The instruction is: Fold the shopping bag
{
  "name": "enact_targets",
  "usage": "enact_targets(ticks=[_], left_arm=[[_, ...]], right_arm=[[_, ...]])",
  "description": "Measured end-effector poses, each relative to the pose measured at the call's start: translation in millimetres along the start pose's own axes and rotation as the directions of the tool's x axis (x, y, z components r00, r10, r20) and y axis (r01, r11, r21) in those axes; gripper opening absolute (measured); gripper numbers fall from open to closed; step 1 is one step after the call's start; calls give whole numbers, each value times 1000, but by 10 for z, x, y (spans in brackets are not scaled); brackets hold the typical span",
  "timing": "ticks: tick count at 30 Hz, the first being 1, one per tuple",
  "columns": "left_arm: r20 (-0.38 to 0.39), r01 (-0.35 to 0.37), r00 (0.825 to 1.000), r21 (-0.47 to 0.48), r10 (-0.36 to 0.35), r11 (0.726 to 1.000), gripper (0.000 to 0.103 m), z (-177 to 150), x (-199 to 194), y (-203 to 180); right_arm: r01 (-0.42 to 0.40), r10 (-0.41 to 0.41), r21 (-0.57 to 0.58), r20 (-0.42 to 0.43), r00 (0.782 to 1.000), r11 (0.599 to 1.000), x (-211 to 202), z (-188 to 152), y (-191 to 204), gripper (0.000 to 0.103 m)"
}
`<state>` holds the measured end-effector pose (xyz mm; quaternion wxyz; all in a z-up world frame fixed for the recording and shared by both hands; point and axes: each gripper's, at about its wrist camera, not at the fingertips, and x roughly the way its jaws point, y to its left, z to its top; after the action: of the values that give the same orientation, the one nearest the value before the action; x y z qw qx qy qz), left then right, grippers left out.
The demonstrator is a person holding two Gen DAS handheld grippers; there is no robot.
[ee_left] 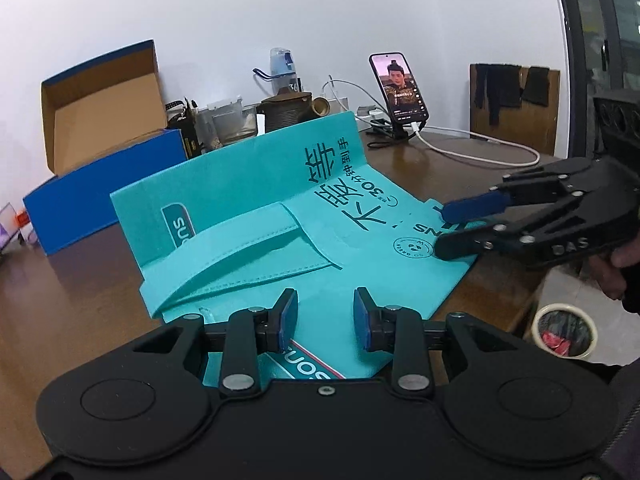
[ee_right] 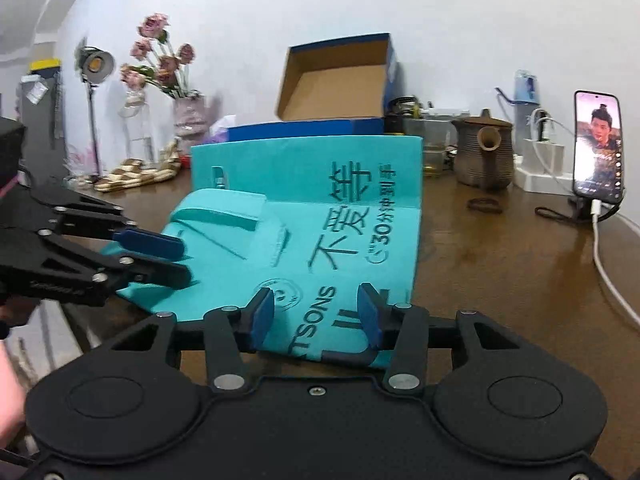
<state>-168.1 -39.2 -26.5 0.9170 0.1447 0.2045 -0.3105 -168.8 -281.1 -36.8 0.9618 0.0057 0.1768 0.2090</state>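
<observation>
A teal shopping bag point(ee_left: 280, 208) point(ee_right: 248, 264) with dark printed lettering lies flat on the brown table point(ee_left: 60, 280). Its far end stands bent up against a blue box. A teal handle loop point(ee_left: 240, 248) lies across the bag's top face. My left gripper point(ee_left: 326, 304) hovers over the bag's near left end, open, with only fabric showing beneath the gap. In the right wrist view, the left gripper point(ee_right: 182, 258) reaches in from the left edge. My right gripper point(ee_right: 316, 300) point(ee_left: 444, 226) is open over the bag's near right corner, pads not pressing on anything.
An open blue shoebox point(ee_left: 108, 184) point(ee_right: 336, 80) stands behind the bag. A teapot point(ee_right: 484, 152), a phone on a stand point(ee_right: 598, 148) point(ee_left: 400, 88) and a white cable point(ee_left: 480, 152) sit at the back right. Flowers point(ee_right: 160, 60) stand far left. A bin point(ee_left: 564, 330) sits below the table's edge.
</observation>
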Motion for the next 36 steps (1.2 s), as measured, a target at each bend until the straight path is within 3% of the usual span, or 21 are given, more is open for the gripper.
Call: enact_targets(ticks=[3, 6, 8, 10, 12, 14, 18, 20, 21, 23, 24, 25, 26, 27, 31, 33, 34, 36], left_arm=[[5, 9, 1000, -7, -9, 1000, 31, -6, -4, 14], [1, 23, 1000, -1, -23, 1000, 31, 3, -7, 38], [-3, 28, 1000, 1, -28, 1000, 31, 4, -19, 40], [-8, 26, 1000, 4, -26, 1000, 31, 6, -39, 30], [-13, 20, 1000, 22, -19, 1000, 31, 4, -63, 4], [-19, 10, 1000, 31, -9, 999, 31, 4, -80, -16], [-30, 0, 1000, 58, 2, 998, 31, -9, -133, -62], [-33, 14, 999, 73, -11, 997, 31, -19, -162, -67], [-37, 23, 999, 79, -20, 997, 31, -25, -177, -61], [-47, 47, 998, 83, -43, 995, 31, -38, -203, -32], [-51, 56, 997, 80, -52, 995, 31, -41, -208, -21], [-54, 65, 997, 76, -61, 995, 31, -49, -214, -13], [-56, 75, 996, 71, -71, 995, 31, -59, -222, -3], [-57, 86, 995, 65, -82, 994, 31, -71, -233, 6], [-59, 125, 991, 72, -121, 990, 31, -117, -297, 21], [-62, 136, 989, 71, -132, 988, 31, -129, -318, 26], [-63, 139, 989, 76, -134, 987, 31, -131, -326, 22], [-66, 135, 989, 99, -129, 986, 31, -124, -336, -4]], right_arm=[[34, -35, 17, 25, 999, 999, -77, 52, -48, 55], [101, -100, 143, -14, 995, 985, 28, 100, -286, 60], [33, -32, 255, -7, 999, 966, 41, 62, -444, 61], [-23, 26, 279, -7, 1000, 960, 11, 49, -435, 57], [-2, 6, 256, -13, 1000, 967, -58, 18, -350, 53], [30, -27, 233, -17, 999, 972, -135, -14, -280, 37], [-28, 39, 232, -43, 998, 972, -305, -32, -302, 37], [-77, 85, 149, -52, 995, 986, -401, -24, -246, 43], [-79, 83, 63, -53, 995, 995, -468, -17, -180, 43], [-61, 57, -177, -28, 998, 982, -608, -5, -14, 55], [-49, 48, -302, -13, 999, 952, -662, -10, 83, 61], [-41, 42, -403, -5, 999, 914, -693, -22, 164, 73], [-46, 50, -539, -8, 999, 841, -722, -55, 275, 82], [-77, 71, -655, -36, 997, 751, -725, -98, 376, 83], [-190, 104, -768, -160, 982, 612, -584, -161, 477, 82], [-186, 90, -830, -164, 982, 526, -503, -185, 558, 80], [-187, 86, -849, -166, 982, 494, -466, -188, 592, 71], [-220, 96, -840, -199, 975, 495, -403, -141, 604, 50]])
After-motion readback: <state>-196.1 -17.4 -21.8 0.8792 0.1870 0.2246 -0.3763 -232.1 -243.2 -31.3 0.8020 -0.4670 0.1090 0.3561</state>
